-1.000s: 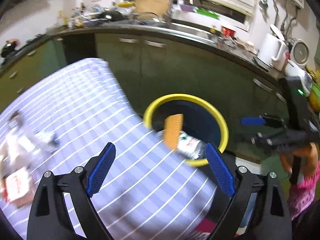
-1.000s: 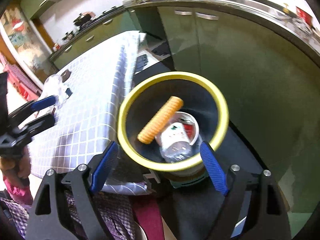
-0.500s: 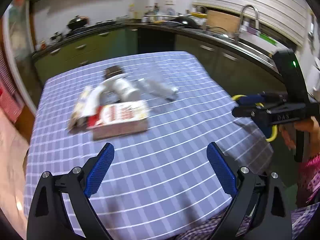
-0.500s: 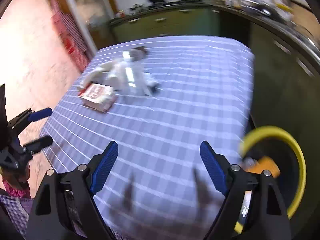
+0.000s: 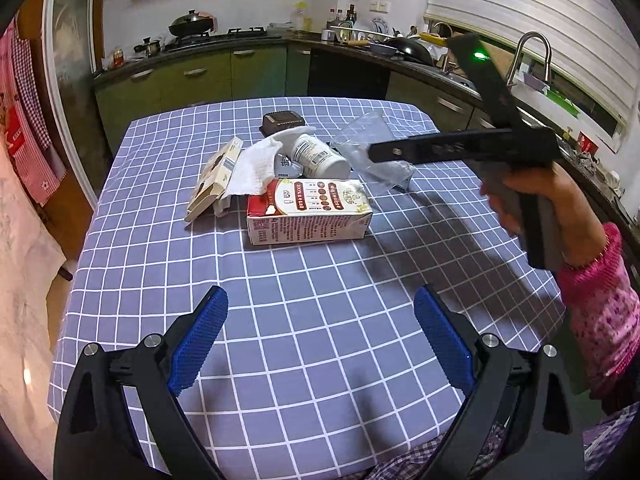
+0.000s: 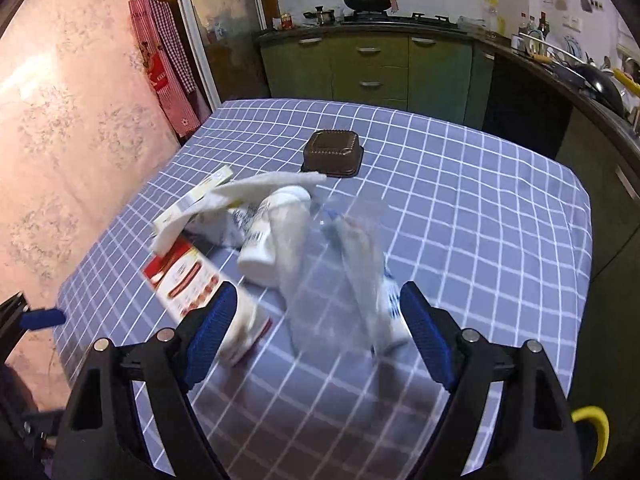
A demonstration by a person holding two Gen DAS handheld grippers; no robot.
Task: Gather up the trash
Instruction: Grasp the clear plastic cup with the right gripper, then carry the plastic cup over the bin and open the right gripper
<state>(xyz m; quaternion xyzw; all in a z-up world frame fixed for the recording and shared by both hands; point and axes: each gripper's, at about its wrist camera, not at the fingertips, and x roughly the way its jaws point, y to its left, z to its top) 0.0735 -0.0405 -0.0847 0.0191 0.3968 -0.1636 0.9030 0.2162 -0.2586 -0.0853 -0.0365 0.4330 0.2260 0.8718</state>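
Note:
A trash pile lies mid-table: a red and white carton [image 5: 308, 210], a white bottle [image 5: 320, 154], a paper towel [image 5: 256, 164], a flat box [image 5: 216, 176], a dark plastic tray [image 5: 284, 122] and a clear plastic bag [image 5: 372, 148]. My left gripper [image 5: 320, 320] hangs open and empty over the near part of the cloth, well short of the pile. My right gripper [image 6: 318, 308] is open above the clear bag [image 6: 340, 264], which shows between its fingers without the pads touching it. The bottle [image 6: 276, 232] and carton [image 6: 188, 276] lie just left of it.
The table [image 5: 304, 380] wears a blue checked cloth. The bin's yellow rim [image 6: 596, 424] peeks past the table's right corner. Green cabinets and a cluttered counter [image 5: 420, 64] run behind. A hand [image 5: 536, 200] in a pink sleeve holds the right gripper [image 5: 376, 151] over the pile.
Both grippers have swung away from the yellow bin and now face the table. The right one has come in over the trash pile; both have stayed open and empty.

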